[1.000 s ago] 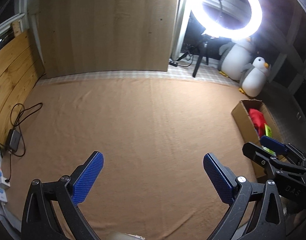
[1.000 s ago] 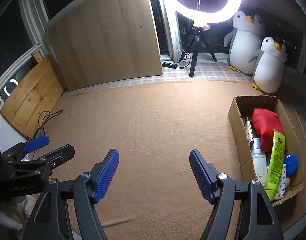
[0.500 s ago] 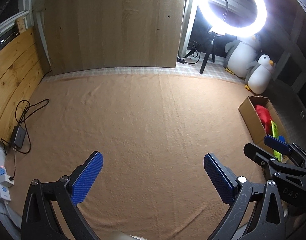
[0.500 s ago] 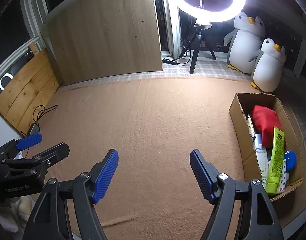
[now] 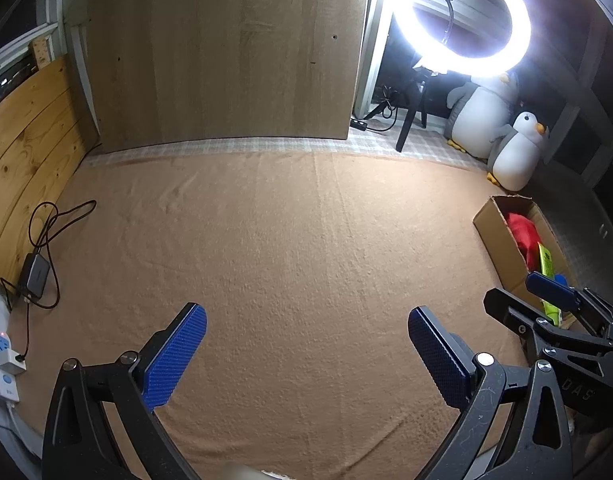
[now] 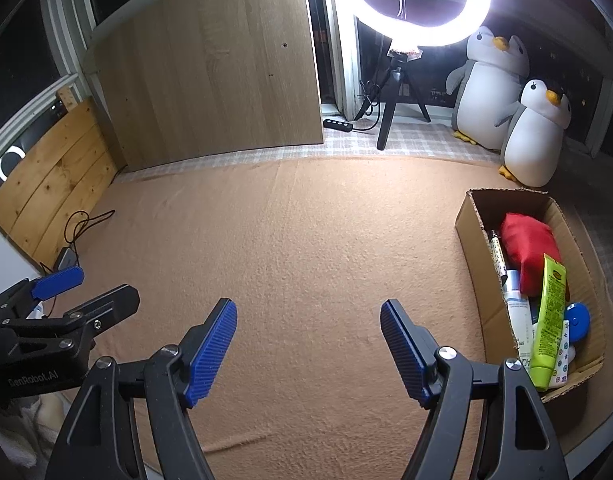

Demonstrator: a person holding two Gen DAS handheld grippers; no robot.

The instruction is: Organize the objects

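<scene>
Over on the left a cable [image 5: 46,236] trails across the blanket [image 5: 298,248], and both the left tongs [image 5: 302,354] and the right tongs [image 6: 308,350] hang spread wide, pinching nothing. Off to the right the box [image 6: 472,236] sits at the blanket's edge, already holding the red pouch [image 6: 526,248], green tube [image 6: 550,316] and bottles. I'd say it's packed tight, so another reach in could tip that propped tube out.
</scene>
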